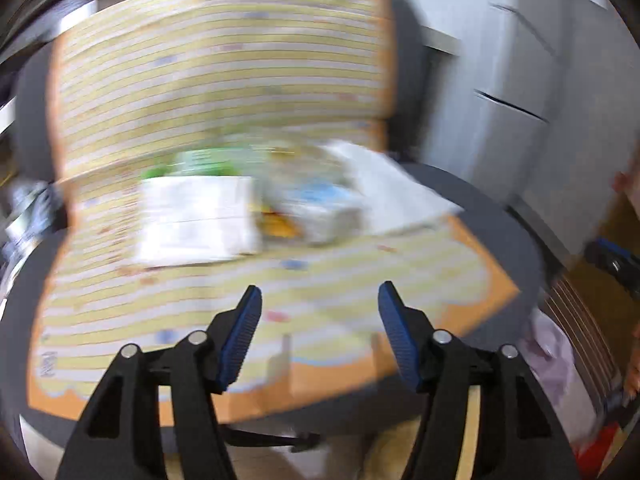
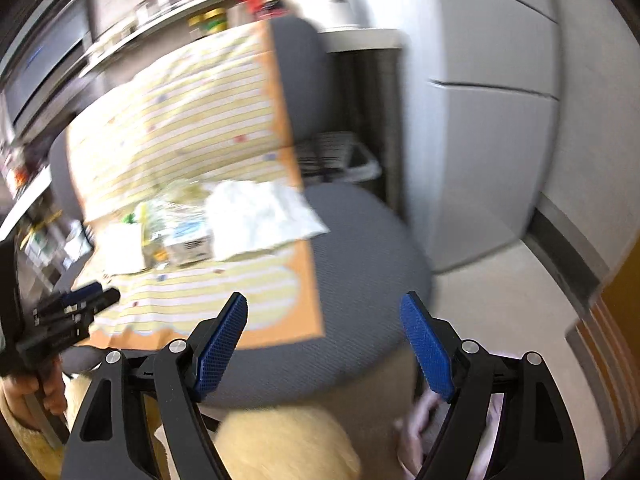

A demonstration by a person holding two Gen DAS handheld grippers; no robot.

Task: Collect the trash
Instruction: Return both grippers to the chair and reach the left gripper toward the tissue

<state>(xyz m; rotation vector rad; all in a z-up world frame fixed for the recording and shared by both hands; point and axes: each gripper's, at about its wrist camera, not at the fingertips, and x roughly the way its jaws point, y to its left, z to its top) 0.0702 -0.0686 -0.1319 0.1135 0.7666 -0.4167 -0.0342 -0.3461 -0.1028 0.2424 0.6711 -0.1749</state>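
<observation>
A pile of trash lies on a striped yellow and orange cloth [image 1: 224, 80] draped over a grey office chair [image 2: 360, 240]: a white box [image 1: 196, 220], a green package [image 1: 200, 160], a small carton with blue print [image 1: 324, 208] and crumpled white paper [image 1: 392, 192]. The pile also shows in the right wrist view [image 2: 224, 224]. My left gripper [image 1: 320, 296] is open and empty, short of the pile. My right gripper [image 2: 324, 304] is open and empty over the seat's front edge. The left gripper [image 2: 80, 304] appears at the left of the right wrist view.
A white fridge [image 2: 480, 120] stands right of the chair. Shelves with jars [image 2: 208, 8] run behind it. A dark bin [image 2: 340, 156] sits between chair and fridge. A pinkish plastic bag [image 1: 552, 356] hangs low at the right. Both views are motion-blurred.
</observation>
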